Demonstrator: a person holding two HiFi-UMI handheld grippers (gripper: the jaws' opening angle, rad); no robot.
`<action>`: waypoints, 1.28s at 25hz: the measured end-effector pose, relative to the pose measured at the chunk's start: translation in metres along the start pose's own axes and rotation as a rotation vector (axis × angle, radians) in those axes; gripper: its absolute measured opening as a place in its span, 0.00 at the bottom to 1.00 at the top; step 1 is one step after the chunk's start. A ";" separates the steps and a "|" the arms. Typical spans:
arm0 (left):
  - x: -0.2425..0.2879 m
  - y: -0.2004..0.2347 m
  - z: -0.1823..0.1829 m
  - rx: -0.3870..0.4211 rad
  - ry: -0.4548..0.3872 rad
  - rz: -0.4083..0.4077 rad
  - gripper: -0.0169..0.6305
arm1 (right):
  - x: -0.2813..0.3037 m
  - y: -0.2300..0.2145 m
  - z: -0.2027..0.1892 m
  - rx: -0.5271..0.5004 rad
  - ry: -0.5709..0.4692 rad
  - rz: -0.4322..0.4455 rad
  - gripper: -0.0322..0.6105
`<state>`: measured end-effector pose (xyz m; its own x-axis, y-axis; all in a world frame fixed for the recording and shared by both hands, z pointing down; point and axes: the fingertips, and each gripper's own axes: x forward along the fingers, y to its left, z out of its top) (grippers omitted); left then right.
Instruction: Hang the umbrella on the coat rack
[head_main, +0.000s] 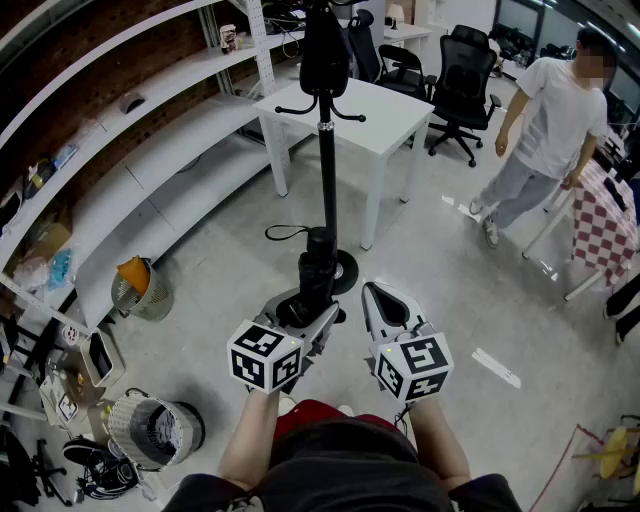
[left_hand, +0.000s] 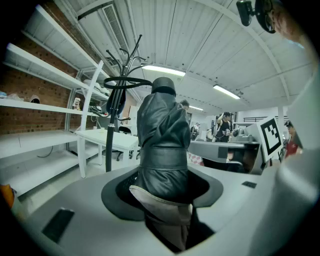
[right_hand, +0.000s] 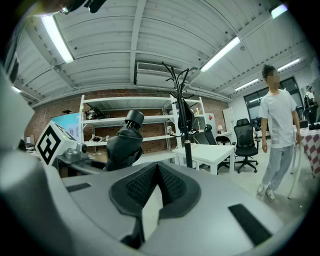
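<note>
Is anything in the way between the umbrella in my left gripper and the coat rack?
Nothing visible. The umbrella in the left gripper faces the coat rack across bare floor. The white table stands behind the rack, and a black bag hangs near its top.

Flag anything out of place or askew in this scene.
Nothing looks spilled or broken. The folded umbrella points forward out of the left gripper, its strap loop sticking out sideways. A wire basket near the shelves seems to lie on its side. A black bag already hangs on the coat rack.
</note>
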<state>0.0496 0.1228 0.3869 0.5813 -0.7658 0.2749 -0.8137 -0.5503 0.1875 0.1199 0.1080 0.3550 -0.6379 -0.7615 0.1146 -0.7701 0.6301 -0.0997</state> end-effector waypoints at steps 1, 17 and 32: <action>-0.002 -0.002 -0.002 -0.004 0.002 -0.001 0.37 | -0.002 0.002 -0.002 0.002 0.003 0.001 0.08; 0.000 -0.005 0.001 -0.018 -0.001 -0.002 0.37 | 0.000 0.006 -0.005 0.035 0.006 0.034 0.08; 0.011 -0.001 0.001 -0.030 -0.003 0.016 0.37 | -0.004 -0.017 -0.007 0.055 -0.005 -0.007 0.08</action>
<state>0.0570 0.1149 0.3890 0.5682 -0.7756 0.2749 -0.8227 -0.5276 0.2118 0.1355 0.1013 0.3630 -0.6324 -0.7668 0.1102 -0.7730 0.6155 -0.1535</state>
